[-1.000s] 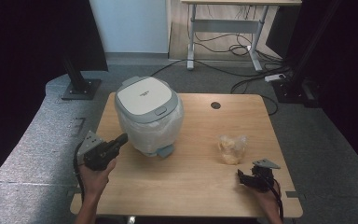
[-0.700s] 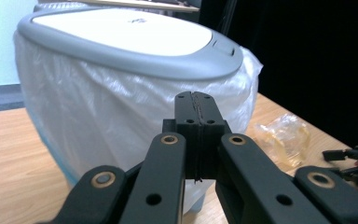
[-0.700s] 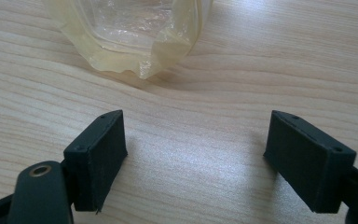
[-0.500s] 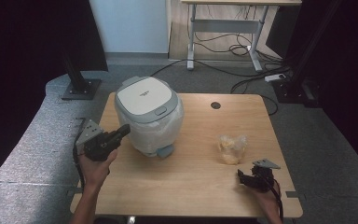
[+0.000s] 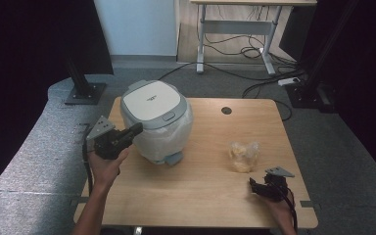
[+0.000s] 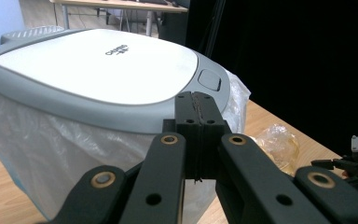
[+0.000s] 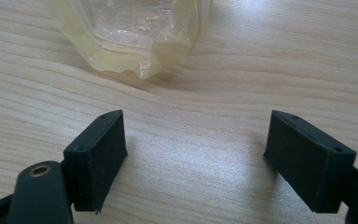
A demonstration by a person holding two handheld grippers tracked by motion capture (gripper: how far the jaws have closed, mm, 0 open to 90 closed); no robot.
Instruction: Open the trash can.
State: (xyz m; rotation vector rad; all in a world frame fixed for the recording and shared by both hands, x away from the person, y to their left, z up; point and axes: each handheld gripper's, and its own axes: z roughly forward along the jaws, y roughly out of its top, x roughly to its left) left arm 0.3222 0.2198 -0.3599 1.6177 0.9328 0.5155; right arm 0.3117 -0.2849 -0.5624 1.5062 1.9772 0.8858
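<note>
Jaws pressed together and empty, the left gripper (image 5: pixel 136 130) noses up to the rice cooker (image 5: pixel 155 120), its lid button (image 6: pixel 209 79) just beyond the tips (likely the target); the right gripper (image 7: pixel 193 156) rests wide open, bag (image 7: pixel 130 35) ahead, on the worktop (image 5: pixel 200 196)

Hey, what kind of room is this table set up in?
Probably a lab or recording studio, not a kitchen: black curtains flank the wooden table, a rice cooker sits on it, and loose cables trail under a desk behind.
</note>
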